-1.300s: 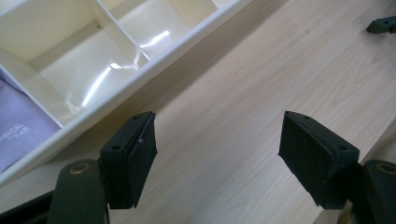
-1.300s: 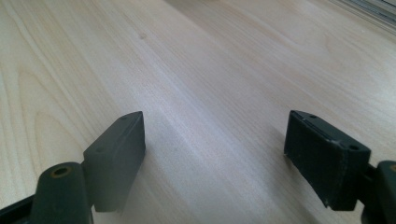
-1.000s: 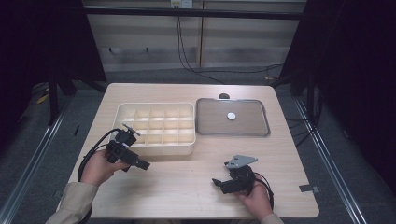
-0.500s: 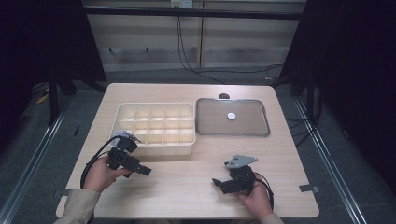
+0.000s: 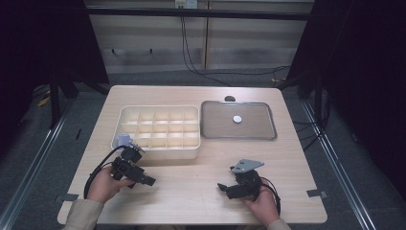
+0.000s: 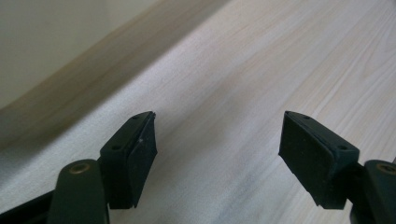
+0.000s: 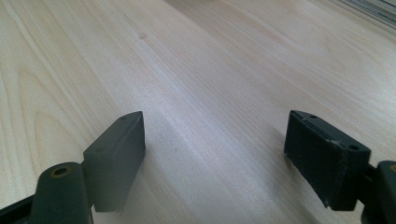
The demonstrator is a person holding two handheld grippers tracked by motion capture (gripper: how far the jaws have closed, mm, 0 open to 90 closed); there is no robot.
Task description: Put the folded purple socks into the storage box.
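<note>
My left gripper [image 5: 149,181] lies low over the wooden table [image 5: 191,172], just in front of the cream compartment box [image 5: 158,152], pointing right. In the left gripper view its jaws [image 6: 217,144] stand wide apart over bare wood with nothing between them; the box wall [image 6: 46,37] rises at the upper left. My right gripper [image 5: 222,187] rests near the table's front edge, pointing left. Its jaws [image 7: 215,149] are also apart and empty. A small white disc [image 5: 236,118] lies in the metal tray [image 5: 239,137].
The compartment box and the tray sit side by side across the middle of the table. A small dark object [image 5: 230,98] lies just behind the tray. A tray edge [image 7: 373,9] shows at the top right of the right gripper view. Bare wood lies between the grippers.
The left gripper has sunk and come a little toward the table's front edge, away from the box front. The right gripper has stayed put.
</note>
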